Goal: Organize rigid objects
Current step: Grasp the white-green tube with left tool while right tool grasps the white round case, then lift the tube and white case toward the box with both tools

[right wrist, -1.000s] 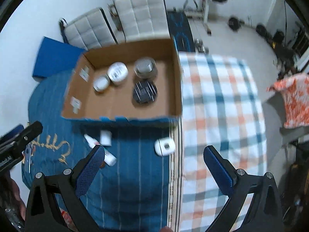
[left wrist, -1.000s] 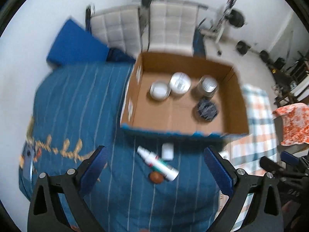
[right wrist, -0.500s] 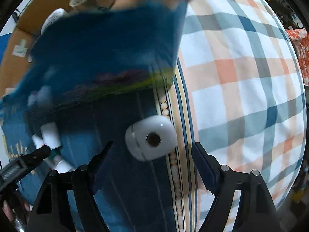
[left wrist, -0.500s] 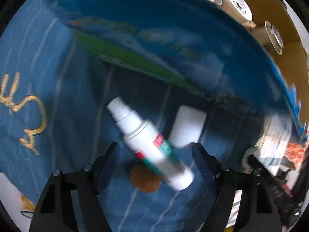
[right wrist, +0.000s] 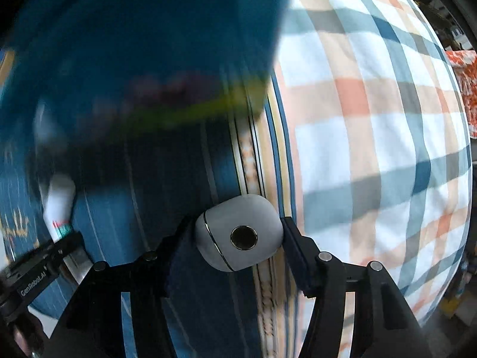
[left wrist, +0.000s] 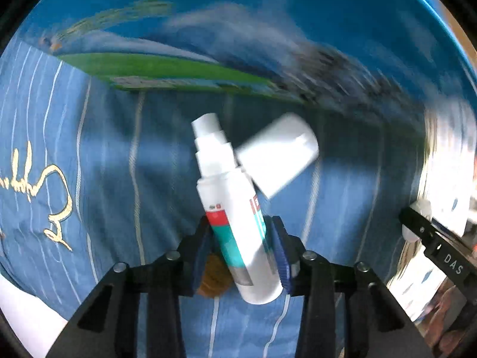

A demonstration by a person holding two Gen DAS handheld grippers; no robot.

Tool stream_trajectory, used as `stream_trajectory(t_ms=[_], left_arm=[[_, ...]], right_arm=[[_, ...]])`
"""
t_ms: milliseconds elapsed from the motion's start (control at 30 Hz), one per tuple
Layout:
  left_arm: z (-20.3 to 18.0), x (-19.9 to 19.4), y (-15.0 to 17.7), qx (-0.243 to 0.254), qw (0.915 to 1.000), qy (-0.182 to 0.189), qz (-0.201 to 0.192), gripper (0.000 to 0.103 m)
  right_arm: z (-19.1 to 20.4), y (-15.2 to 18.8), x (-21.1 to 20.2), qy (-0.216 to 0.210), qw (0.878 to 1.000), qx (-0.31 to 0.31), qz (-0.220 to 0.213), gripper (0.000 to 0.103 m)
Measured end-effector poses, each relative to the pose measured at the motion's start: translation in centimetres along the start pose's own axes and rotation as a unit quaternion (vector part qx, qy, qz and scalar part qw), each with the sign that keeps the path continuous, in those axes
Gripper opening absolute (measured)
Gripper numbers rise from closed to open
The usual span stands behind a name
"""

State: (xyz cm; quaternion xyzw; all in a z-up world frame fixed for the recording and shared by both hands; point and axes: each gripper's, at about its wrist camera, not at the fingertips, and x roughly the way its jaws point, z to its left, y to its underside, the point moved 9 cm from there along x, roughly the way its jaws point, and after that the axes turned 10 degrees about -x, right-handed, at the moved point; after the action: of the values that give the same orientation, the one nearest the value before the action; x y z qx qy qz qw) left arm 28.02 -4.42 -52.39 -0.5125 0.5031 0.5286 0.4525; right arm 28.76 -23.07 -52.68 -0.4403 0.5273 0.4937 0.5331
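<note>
The left hand-held gripper (left wrist: 242, 249) points straight down at the bed, and its jaws are closing on a white spray bottle (left wrist: 235, 208). The two blue pads (left wrist: 280, 253) already press on the lower part of the bottle, on each side of its red and teal label, so the bottle is grasped. The bottle lies on the blue striped bedspread (left wrist: 98, 164), its nozzle end toward the far side and its base toward the near side, between the black fingers. A white cap (left wrist: 278, 156) lies just beside the bottle on the right, touching or almost touching its neck; I cannot tell which. A small brown round thing (left wrist: 213, 277) is partly hidden under the left finger. Farther away, the blue printed outer wall of the cardboard box (left wrist: 238, 44) fills the upper part of the view, very blurred. At the right edge the other gripper is seen.

The right hand-held gripper (right wrist: 238, 238) also points straight down, and its jaws are closing around a white rounded case (right wrist: 238, 235) with a dark round hole in its face. The right pad (right wrist: 293, 238) touches the side of the case; the left pad seems to be against it too, but that side is dark. The case rests where the blue bedspread (right wrist: 208, 298) meets the patterned border of a checked blanket (right wrist: 372, 134) in white, orange and grey-blue, which covers the right part of the bed. At far left, the spray bottle (right wrist: 59, 203) is visible near the tip of the left gripper.
</note>
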Motion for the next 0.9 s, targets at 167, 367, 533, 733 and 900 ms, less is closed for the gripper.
stream_trajectory(t_ms=[167,367,533,733,900], left_arm=[[-3.9,0.1,4.8,0.076,0.9969,-0.018,-0.006,0.032],[-6.1,2.1,7.9,0.071,0.9973,0.002,0.018,0.039],[-6.7,2.4,8.1,0.067,0.9975,0.001,0.02,0.043],[-8.5,1.9,8.3,0.065,0.9978,-0.005,0.011,0.03],[-6.8,0.7,8.1,0.06,0.9982,0.003,0.005,0.03]], right_arm=[[-0.8,5.2,1.2,-0.005,0.999,-0.021,0.036,0.061],[-1.5,8.3,1.6,-0.016,0.999,-0.01,0.045,0.061],[-2.7,8.4,1.5,-0.026,0.999,0.026,0.036,0.062],[-0.2,8.0,1.7,0.04,0.999,-0.002,0.033,0.061],[0.4,8.4,1.4,0.032,0.999,-0.008,0.031,0.061]])
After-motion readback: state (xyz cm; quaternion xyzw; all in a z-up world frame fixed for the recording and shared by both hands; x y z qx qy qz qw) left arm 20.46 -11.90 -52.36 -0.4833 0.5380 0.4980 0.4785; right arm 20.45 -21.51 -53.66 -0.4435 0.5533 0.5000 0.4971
